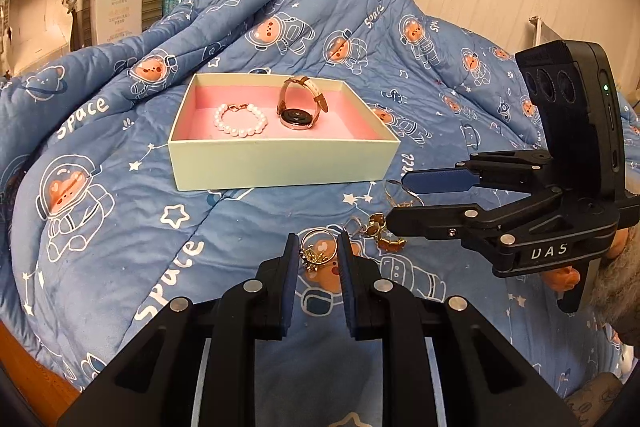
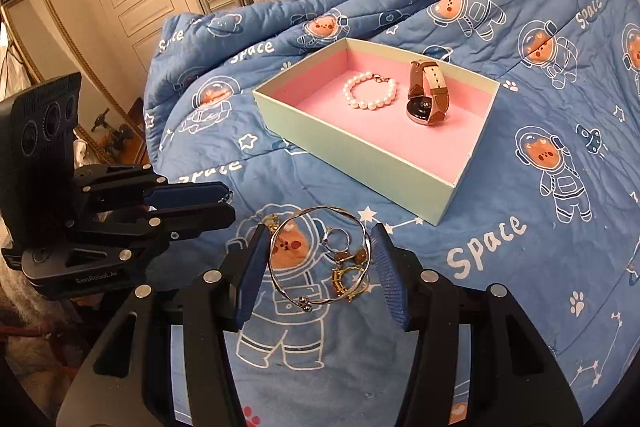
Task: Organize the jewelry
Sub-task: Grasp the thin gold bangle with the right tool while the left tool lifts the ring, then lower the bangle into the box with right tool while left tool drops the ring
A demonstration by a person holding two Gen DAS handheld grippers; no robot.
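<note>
Jewelry in two lots. Already in the box (image 2: pixel 348 155), upper middle of the right wrist view: pearl bracelet (image 2: pixel 370 91) lying flat on the pink floor, and beside it the watch (image 2: pixel 426 99) propped on its side, strap looped up and face tipped down toward the bottom of the frame. Not yet in the box, low in the frame on the blue quilt (image 2: pixel 500 187): silver bangle (image 2: pixel 320 207), plus a small heap of rings (image 2: pixel 340 239) and amber bits inside and just beside it.

Step in hand, most likely: picking up the loose pieces.

Right gripper (image 2: pixel 320 227) opened wide, one finger on each side of the bangle, not touching it yet. Bangle flat on the quilt, nearly round, so no clear long way; open ends with little balls pointing at the bottom of the frame.

Left gripper (image 1: pixel 319 241) narrow, a finger on each side of a small ring with gold charms (image 1: pixel 316 254), lower middle of the left wrist view. Pinching it or only close? Cannot tell.

Next, probably: close the right fingers gently across the bangle, lift straight up so the small rings do not drag along, then carry up the frame and set down on bare pink floor, away from the pearls and the watch.
</note>
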